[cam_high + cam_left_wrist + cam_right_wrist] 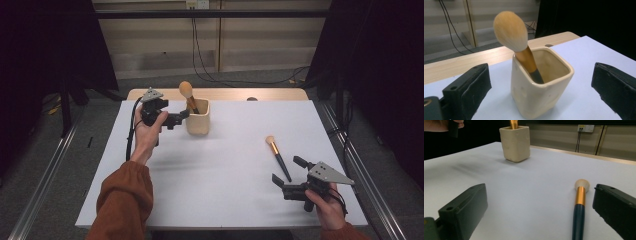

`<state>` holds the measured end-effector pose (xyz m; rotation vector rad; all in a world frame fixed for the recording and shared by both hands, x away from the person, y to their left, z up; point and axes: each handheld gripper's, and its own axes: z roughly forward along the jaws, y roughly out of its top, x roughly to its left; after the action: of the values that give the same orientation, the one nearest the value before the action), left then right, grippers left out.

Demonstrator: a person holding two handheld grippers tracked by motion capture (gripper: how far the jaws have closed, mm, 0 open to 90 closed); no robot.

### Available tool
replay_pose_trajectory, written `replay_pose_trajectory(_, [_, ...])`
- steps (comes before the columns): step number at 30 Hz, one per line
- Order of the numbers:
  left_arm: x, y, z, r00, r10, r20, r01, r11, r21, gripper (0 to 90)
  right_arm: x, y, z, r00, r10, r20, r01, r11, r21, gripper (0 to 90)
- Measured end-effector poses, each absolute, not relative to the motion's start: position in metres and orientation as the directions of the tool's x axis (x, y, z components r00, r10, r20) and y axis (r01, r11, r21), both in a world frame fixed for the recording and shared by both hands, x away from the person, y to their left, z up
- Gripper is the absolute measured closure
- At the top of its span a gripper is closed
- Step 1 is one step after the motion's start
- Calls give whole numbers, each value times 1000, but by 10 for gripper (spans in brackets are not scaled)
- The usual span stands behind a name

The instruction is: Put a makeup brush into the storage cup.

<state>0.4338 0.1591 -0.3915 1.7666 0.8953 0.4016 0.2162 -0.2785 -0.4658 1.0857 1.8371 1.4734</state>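
Right now we have our right gripper (290, 175) spread open just short of the small brush (277, 155), which lies flat on the white table (225, 190), handle end toward us, bristles pointing away toward the cup (198, 122). Our left gripper (184, 116), also open and empty, sits beside the cup holding the big brush (189, 97).

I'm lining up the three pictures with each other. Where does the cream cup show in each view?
High view: the cream cup stands left of centre, just right of the left gripper.
Left gripper view: centre, between the open jaws.
Right gripper view: top, left of centre.
Shared landmark: the fluffy brush standing in the cup, its orange ferrule just visible at the right gripper view's top edge.
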Motion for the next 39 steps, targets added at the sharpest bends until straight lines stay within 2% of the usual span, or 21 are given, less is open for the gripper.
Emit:
replay_pose_trajectory(6, [423, 164, -393, 664, 739, -115, 337, -158, 928, 33, 216, -279, -466, -527, 847, 67, 251, 80, 965, 0])
replay_pose_trajectory(10, [415, 165, -394, 690, 710, -140, 339, -147, 929, 44, 217, -279, -466, -526, 848, 65, 249, 81, 965, 0])
replay_pose_trajectory(12, [410, 166, -395, 681, 723, -115, 305, -137, 943, 44, 217, -279, -466, -524, 849, 68, 250, 77, 965, 0])
replay_pose_trajectory(14, [406, 170, -396, 686, 716, -130, 309, -125, 943, 49, 216, -280, -465, -523, 850, 67, 250, 77, 965, 0])
replay_pose_trajectory(20, [390, 180, -400, 701, 707, -99, 284, -149, 947, 49, 216, -280, -465, -518, 852, 70, 249, 72, 966, 0])
replay_pose_trajectory(24, [383, 188, -404, 694, 710, -123, 294, -124, 948, 38, 216, -280, -465, -518, 852, 70, 250, 72, 966, 0])
replay_pose_trajectory(34, [354, 198, -415, 698, 711, -85, 255, -135, 958, 36, 215, -281, -465, -520, 852, 66, 249, 77, 966, 0])
replay_pose_trajectory(39, [342, 202, -419, 699, 708, -103, 251, -109, 962, 39, 216, -281, -465, -517, 853, 70, 251, 73, 965, 0])
